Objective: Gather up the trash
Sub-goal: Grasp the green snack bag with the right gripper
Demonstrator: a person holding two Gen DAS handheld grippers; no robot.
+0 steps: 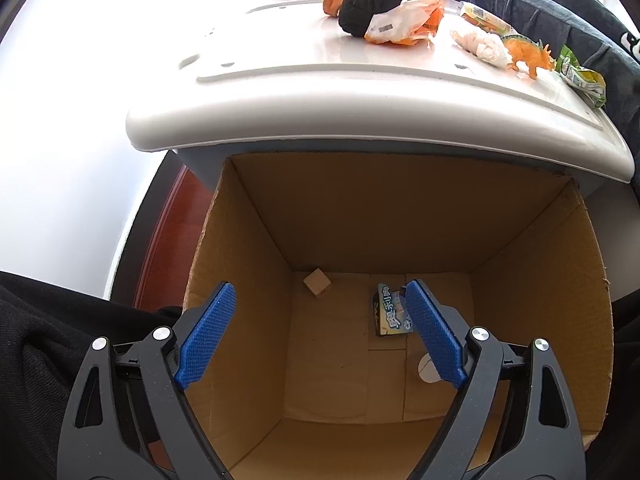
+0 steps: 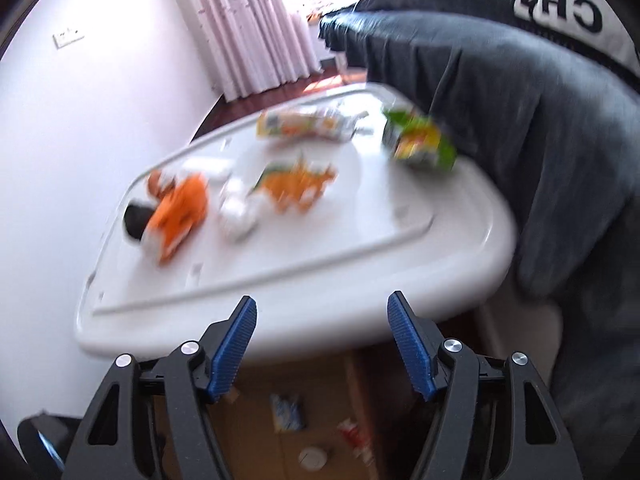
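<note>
My left gripper (image 1: 320, 296) is open and empty, held over the open cardboard box (image 1: 248, 232). In the box lie a blue wrapper (image 1: 390, 312), a small wooden cube (image 1: 317, 283) and a white round lid (image 1: 427, 368). On the white table (image 1: 280, 84) behind it lie an orange-white wrapper (image 1: 404, 24), a crumpled tissue (image 1: 482, 46), an orange toy dinosaur (image 1: 528, 56), a green wrapper (image 1: 580, 76) and a black sock (image 1: 370, 2). My right gripper (image 2: 322, 312) is open and empty at the table's near edge (image 2: 360, 272). Its view is blurred; the dinosaur (image 2: 296, 186) and green wrapper (image 2: 420, 144) show there.
A dark garment (image 1: 560, 12) drapes along the table's right side, and it also shows in the right wrist view (image 2: 540, 140). A white wall (image 1: 60, 140) stands to the left. Pink curtains (image 2: 248, 28) hang behind. The box (image 2: 256, 408) sits below the table edge.
</note>
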